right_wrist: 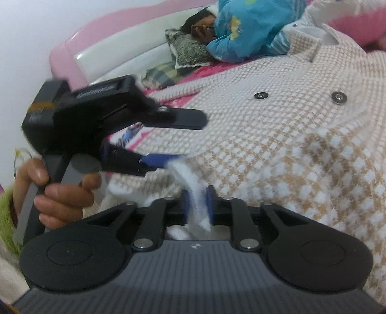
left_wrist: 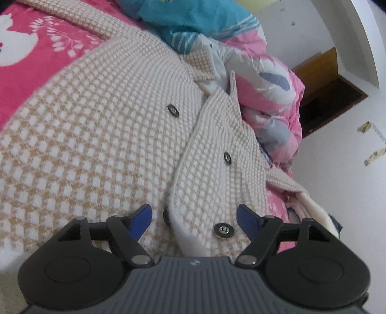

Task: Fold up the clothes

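Two grippers over checked coat spread on pink bedsheet. Right gripper: pads pinched together on white coat hem. Left gripper: jaws wide apart, straddling front placket edge near lowest button, gripping nothing; blurred in right wrist view. Coat collar partly buried under blue garment and pink quilt. Far sleeve cut off.

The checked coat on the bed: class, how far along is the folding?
Done: the checked coat lies spread on the bed, front flap turned over. In hand: right gripper pinches its white hem; left gripper hovers open. Left: all the folds.
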Available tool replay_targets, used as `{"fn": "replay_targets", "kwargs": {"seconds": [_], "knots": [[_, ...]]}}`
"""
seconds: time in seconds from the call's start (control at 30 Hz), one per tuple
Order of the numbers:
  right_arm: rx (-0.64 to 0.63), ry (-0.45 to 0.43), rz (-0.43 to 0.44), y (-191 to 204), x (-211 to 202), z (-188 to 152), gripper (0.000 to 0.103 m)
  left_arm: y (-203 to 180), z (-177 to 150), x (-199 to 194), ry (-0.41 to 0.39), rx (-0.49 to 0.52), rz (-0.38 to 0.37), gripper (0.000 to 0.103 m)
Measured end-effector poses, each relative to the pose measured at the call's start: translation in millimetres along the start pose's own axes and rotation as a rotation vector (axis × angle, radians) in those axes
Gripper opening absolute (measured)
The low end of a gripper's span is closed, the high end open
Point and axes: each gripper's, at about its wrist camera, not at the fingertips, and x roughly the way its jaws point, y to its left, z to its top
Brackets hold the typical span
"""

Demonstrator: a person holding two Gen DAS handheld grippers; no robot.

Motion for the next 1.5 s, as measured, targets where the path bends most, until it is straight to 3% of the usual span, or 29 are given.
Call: {"fn": "replay_targets", "kwargs": {"seconds": [0.2, 0.33, 0.4, 0.57, 0.63, 0.83, 0.97, 1.03, 1.07, 1.13, 1.3, 1.5], "knots": [[-0.008, -0.031, 0.023, -9, -38, -14, 0.040, -10, -6, 12, 0.045, 0.086, 0.061, 0.053], [0.093, -0.069, -0.029, -30, -83, -33, 0.041, -18, -9, 16, 0.036, 0.155, 0.122, 0.038], [0.164, -0.090, -0.080, -42, -104, -45, 0.042, -20, -9, 16, 0.020, 0.177, 0.162, 0.012], [0.358, -0.159, -0.172, -72, -146, -78, 0.042, -18, -5, 5, -0.007, 0.140, 0.128, 0.008], [0.368, -0.181, -0.195, -74, -150, -81, 0.042, -18, -4, 2, -0.011, 0.128, 0.123, 0.007], [-0.091, -0.168, -0.357, -19, -127, -66, 0.042, -18, 0, -13, -0.041, 0.086, 0.092, 0.004], [-0.356, -0.079, -0.418, 7, -86, -68, 0.039, -19, 4, -21, -0.064, 0.063, 0.069, 0.004], [-0.435, -0.030, -0.524, 9, -66, -73, 0.029, -19, 7, -25, -0.076, 0.047, 0.058, 0.004], [-0.465, -0.015, -0.578, 10, -59, -75, 0.010, -17, 8, -28, -0.081, 0.037, 0.055, 0.004], [-0.455, -0.033, -0.620, 9, -65, -74, 0.001, -13, 9, -34, -0.090, 0.019, 0.049, 0.004], [-0.479, -0.087, -0.682, 14, -101, -69, 0.000, -7, 2, -48, -0.074, 0.036, 0.061, 0.004], [-0.387, -0.024, -0.622, -3, -108, -75, 0.000, 12, -13, -51, -0.088, 0.074, 0.175, 0.003]]}}
